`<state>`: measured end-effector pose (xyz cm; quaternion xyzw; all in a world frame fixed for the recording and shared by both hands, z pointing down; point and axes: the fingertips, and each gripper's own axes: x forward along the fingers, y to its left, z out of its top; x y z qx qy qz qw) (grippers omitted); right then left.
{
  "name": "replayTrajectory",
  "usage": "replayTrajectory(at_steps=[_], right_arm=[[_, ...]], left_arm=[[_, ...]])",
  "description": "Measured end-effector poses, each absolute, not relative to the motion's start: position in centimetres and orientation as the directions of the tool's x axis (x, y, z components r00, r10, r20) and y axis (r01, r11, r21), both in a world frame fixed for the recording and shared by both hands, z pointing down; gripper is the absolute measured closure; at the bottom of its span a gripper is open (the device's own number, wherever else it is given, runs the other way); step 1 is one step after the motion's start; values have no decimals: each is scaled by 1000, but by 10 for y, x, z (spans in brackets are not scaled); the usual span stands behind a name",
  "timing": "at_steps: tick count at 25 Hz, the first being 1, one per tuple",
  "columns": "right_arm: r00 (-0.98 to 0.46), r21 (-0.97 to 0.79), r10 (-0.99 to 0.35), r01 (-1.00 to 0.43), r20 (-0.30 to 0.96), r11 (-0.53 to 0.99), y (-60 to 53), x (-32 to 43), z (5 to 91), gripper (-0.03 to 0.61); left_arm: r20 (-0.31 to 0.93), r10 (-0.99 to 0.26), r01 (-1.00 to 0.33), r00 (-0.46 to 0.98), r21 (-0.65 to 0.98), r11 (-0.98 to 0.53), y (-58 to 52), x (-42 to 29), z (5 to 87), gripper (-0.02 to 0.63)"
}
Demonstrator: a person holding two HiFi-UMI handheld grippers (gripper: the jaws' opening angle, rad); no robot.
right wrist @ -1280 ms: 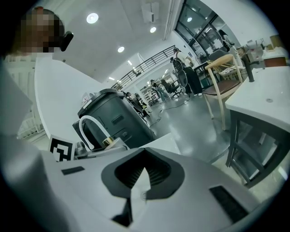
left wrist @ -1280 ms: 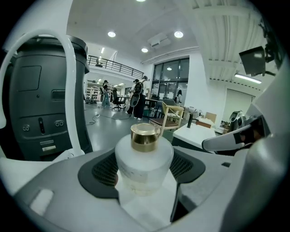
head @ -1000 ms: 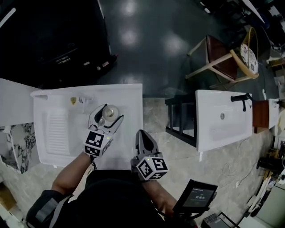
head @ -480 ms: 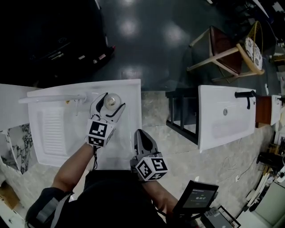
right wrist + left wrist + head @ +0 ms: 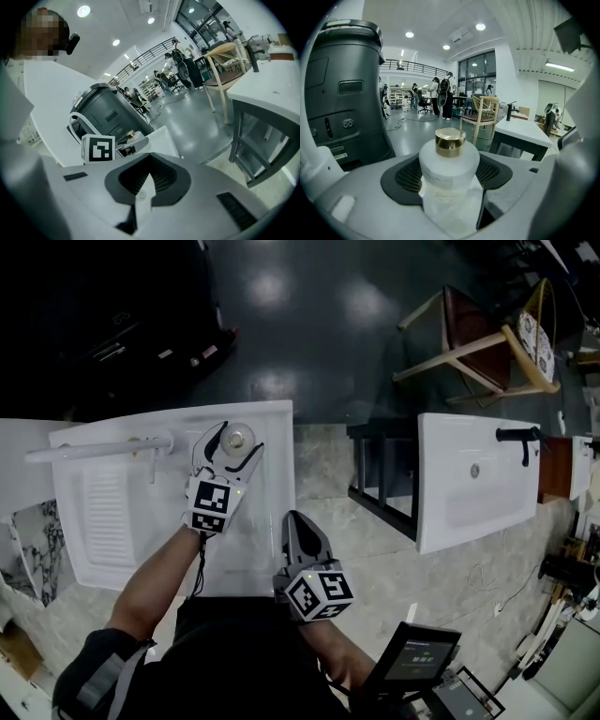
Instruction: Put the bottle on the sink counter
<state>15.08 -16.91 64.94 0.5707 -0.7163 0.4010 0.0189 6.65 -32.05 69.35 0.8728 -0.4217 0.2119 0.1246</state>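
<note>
A frosted bottle with a gold cap (image 5: 236,438) is clamped upright in my left gripper (image 5: 231,448), which is shut on it. It hangs over the back right part of the white sink counter (image 5: 274,491), near the far edge; I cannot tell whether its base touches. In the left gripper view the bottle (image 5: 450,161) fills the middle between the jaws of the left gripper (image 5: 451,197). My right gripper (image 5: 299,524) is shut and holds nothing, at the counter's near right corner. From the right gripper view, the right gripper (image 5: 143,190) points towards the bottle (image 5: 130,134).
A white faucet (image 5: 103,448) reaches over the basin (image 5: 103,517) left of the bottle. Beyond the counter stands a dark grey machine (image 5: 112,315). To the right are a black frame (image 5: 384,479), a second white sink (image 5: 473,488) and a wooden chair (image 5: 478,334).
My left gripper has carried the bottle away from me, towards the counter's back edge. The right gripper has stayed where it was.
</note>
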Motion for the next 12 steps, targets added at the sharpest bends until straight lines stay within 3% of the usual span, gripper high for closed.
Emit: replayTrajectory(at_steps=[12], right_arm=[[-358, -564, -789, -825, 499, 18, -164, 149, 655, 583]], left_arm=[[483, -677, -779, 556, 18, -627, -327, 75, 709, 278]])
